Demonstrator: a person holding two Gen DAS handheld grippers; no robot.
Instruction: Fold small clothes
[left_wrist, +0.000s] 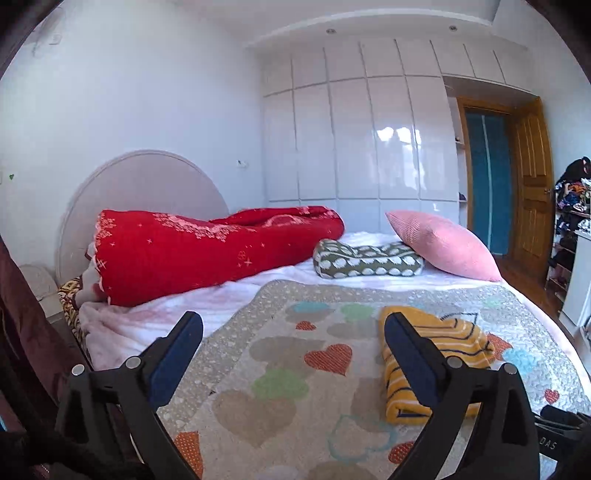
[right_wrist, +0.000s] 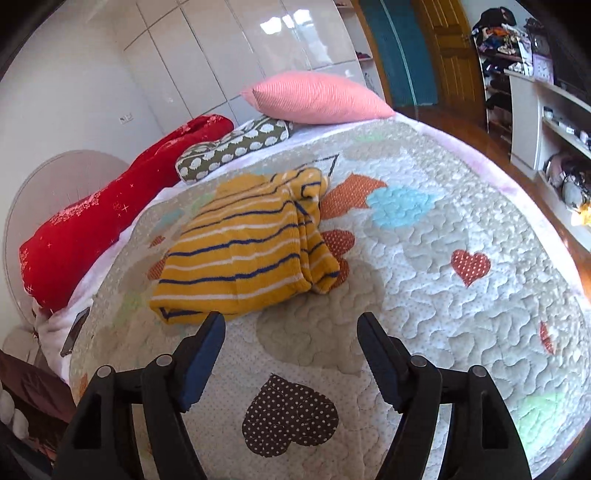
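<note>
Both tongs spread, empty; striped garment (right_wrist: 243, 247) folded on quilt (right_wrist: 424, 295)

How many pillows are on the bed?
2. The pink pillow sits at the far end of the bed. The green pillow with white spots lies beside it, tucked partly under its edge. The red blanket roll could hide more.

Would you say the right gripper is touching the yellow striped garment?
Apart: in the right wrist view, the right gripper hangs open, with quilt showing before the garment.
</note>
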